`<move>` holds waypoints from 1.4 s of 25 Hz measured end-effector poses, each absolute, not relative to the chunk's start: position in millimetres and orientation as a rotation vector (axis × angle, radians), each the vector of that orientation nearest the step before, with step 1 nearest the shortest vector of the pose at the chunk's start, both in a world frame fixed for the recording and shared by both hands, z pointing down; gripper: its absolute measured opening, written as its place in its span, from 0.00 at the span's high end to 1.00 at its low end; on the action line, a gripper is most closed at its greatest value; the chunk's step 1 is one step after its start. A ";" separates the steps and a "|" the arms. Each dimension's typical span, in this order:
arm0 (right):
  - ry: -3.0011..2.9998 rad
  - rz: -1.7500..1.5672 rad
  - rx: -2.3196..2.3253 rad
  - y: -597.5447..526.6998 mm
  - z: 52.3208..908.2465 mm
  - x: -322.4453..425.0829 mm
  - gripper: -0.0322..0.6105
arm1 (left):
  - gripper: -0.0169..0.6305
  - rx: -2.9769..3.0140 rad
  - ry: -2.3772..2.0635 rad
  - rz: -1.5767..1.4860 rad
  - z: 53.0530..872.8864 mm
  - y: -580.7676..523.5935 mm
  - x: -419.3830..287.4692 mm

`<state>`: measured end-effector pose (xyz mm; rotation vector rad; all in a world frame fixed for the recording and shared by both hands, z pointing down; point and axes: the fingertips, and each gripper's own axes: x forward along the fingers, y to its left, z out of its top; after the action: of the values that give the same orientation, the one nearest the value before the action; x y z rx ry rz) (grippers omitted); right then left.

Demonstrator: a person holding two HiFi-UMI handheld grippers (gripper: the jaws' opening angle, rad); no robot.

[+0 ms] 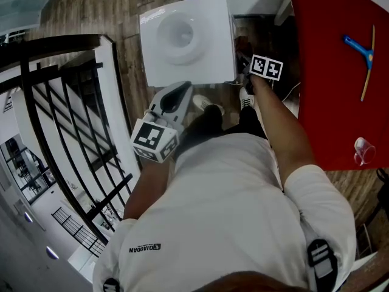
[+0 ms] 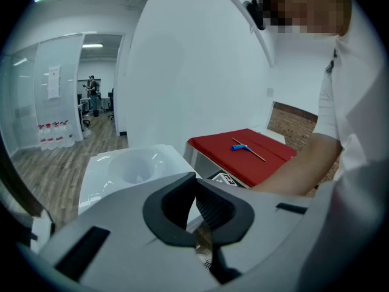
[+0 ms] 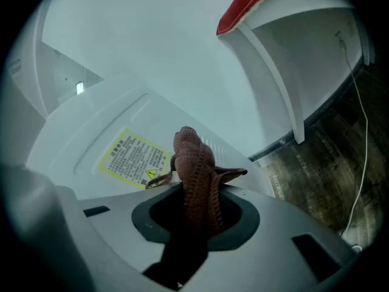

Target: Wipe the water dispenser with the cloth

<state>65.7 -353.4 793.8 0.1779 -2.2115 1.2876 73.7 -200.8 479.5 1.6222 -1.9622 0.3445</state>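
Note:
The white water dispenser [image 1: 185, 38] stands below me, its top with a round basin facing up. My right gripper [image 3: 197, 202] is shut on a brown cloth [image 3: 194, 169], whose bunched end pokes out of the jaws close to the dispenser's white panel with a yellow warning label [image 3: 134, 157]. In the head view that right gripper [image 1: 246, 73] is low at the dispenser's right side, mostly hidden under its marker cube [image 1: 266, 67]. My left gripper [image 1: 181, 90] hovers at the dispenser's near edge. It is shut with nothing in it [image 2: 196, 190].
A red table [image 1: 340, 72] stands to the right, with a blue-handled stick tool [image 1: 364, 53] and a clear object [image 1: 363, 151] on it. A black railing [image 1: 67, 132] runs on the left. A thin cable [image 3: 360, 132] hangs over the wooden floor [image 3: 328, 175].

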 end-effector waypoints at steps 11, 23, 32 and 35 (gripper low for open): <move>-2.076 1.119 0.176 -347.5 839.2 71.1 0.82 | 0.98 1.595 -1.988 0.365 478.9 -195.0 75.3; -2.203 1.063 0.151 -360.8 782.1 91.9 0.82 | 0.98 1.566 -2.028 0.319 466.4 -181.8 73.4; -2.404 1.062 0.197 -388.2 640.2 136.9 0.82 | 0.98 1.646 -2.006 0.193 457.4 -189.4 55.5; -2.470 0.996 0.162 -368.0 596.0 143.5 0.82 | 0.98 1.667 -2.000 0.186 456.2 -178.6 53.2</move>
<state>143.5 -368.0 596.0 0.1625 -2.4701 0.9957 53.2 -178.6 456.2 1.6673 -1.9999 0.1862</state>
